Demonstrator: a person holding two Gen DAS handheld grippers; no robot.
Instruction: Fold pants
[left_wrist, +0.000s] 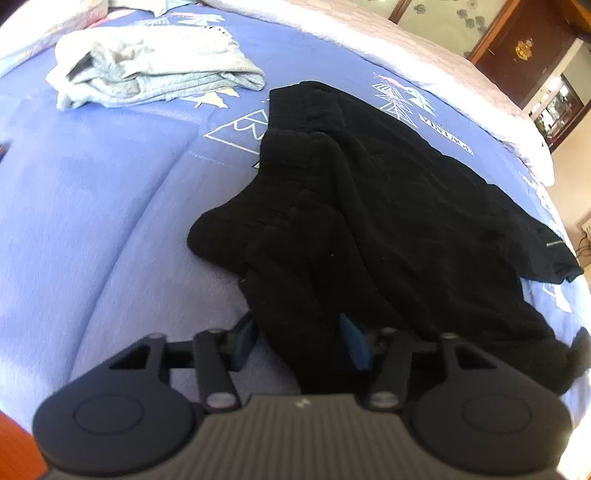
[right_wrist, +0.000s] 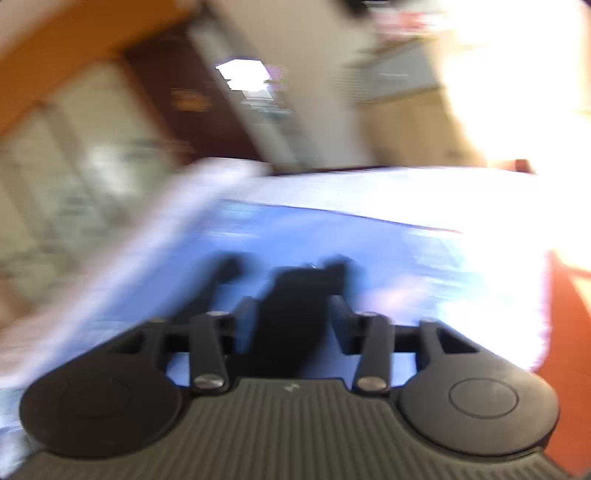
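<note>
Pants: one black, soft knit pair (left_wrist: 369, 206) lies rumpled on the blue printed quilt (left_wrist: 110, 192) of the bed, stretching away from the left gripper (left_wrist: 301, 345), with a bunched fold running straight back between its blue-padded fingers (left_wrist: 243, 341). Those fingers stand partway spread with the cloth between them; whether the pads press on it I cannot tell. One pale grey folded garment (left_wrist: 155, 70) lies well beyond and to the left of this gripper, apart from the black pair.

The left wrist view alone shows both garments. The right wrist view is heavily motion-blurred and shows neither garment whole: only the blue quilt (right_wrist: 295, 236) ahead and one dark strip of black fabric (right_wrist: 291, 317) between the fingers of the right gripper (right_wrist: 291, 291). Its fingers also stand partway apart, and the blur hides whether they pinch that strip.
</note>
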